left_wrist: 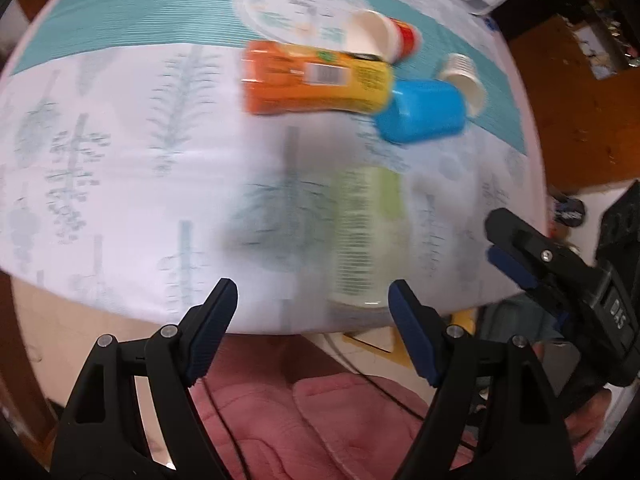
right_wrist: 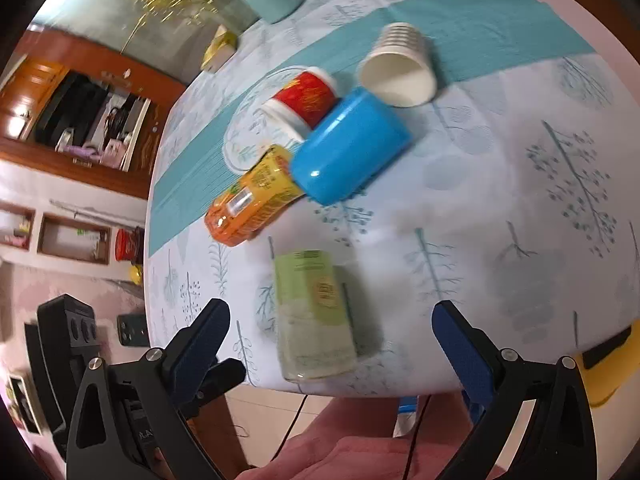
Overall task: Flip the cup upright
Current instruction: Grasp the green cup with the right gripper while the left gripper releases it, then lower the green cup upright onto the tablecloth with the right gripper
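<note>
Blue cup (right_wrist: 348, 146) on its side mid-table, touching orange bottle (right_wrist: 256, 194). Looks like light, stiff, slick plastic; best gripped across the body. Left gripper (left_wrist: 312, 304) & right gripper (right_wrist: 330, 328) both spread, holding nothing.

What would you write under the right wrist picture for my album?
Open right gripper hovers at the table edge over a green-labelled glass lying on its side, with blue cup and others tipped over beyond.

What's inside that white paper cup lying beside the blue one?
The white paper cup lies on its side, mouth toward the right wrist camera. Its visible inner wall looks bare white; the far bottom is shadowed. The blue cup touches its rim.
</note>
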